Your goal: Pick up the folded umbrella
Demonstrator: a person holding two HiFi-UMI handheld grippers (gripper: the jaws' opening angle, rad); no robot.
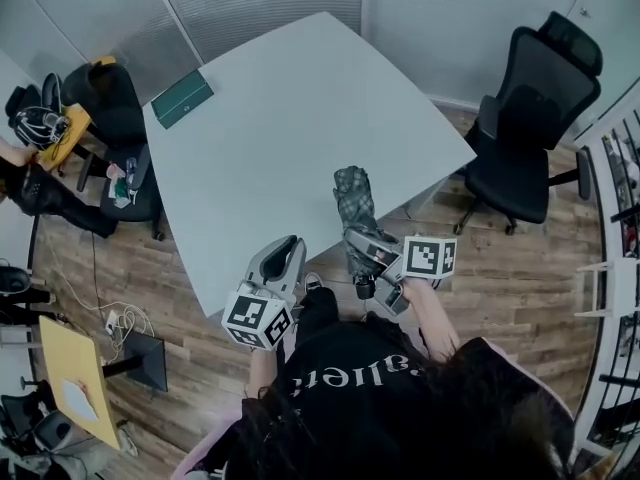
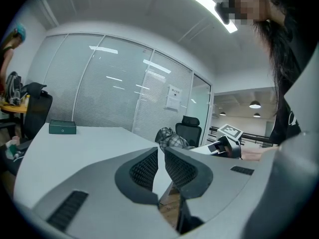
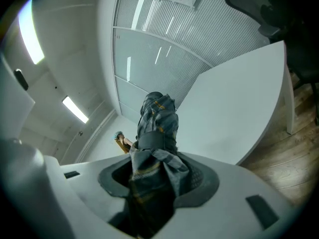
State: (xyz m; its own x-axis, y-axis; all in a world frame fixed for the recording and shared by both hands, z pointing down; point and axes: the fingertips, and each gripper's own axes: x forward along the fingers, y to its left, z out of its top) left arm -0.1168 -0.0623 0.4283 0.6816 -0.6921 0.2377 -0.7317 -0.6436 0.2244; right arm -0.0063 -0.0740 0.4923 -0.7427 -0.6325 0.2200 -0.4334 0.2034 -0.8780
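The folded umbrella (image 1: 355, 203) is a grey plaid bundle with a dark handle end. My right gripper (image 1: 367, 253) is shut on it near the handle, and the fabric fills the space between the jaws in the right gripper view (image 3: 155, 133). Its far end reaches over the front edge of the white table (image 1: 280, 118). My left gripper (image 1: 288, 250) hangs just off that edge, to the left of the umbrella, shut with nothing in it (image 2: 160, 156). The left gripper view also shows the umbrella (image 2: 169, 138) and the right gripper (image 2: 227, 146) off to the right.
A green box (image 1: 182, 98) lies at the table's far left corner. A black office chair (image 1: 530, 118) stands to the right of the table, more chairs with clutter (image 1: 110, 98) to the left. Shelving (image 1: 620, 218) lines the right wall. The floor is wood.
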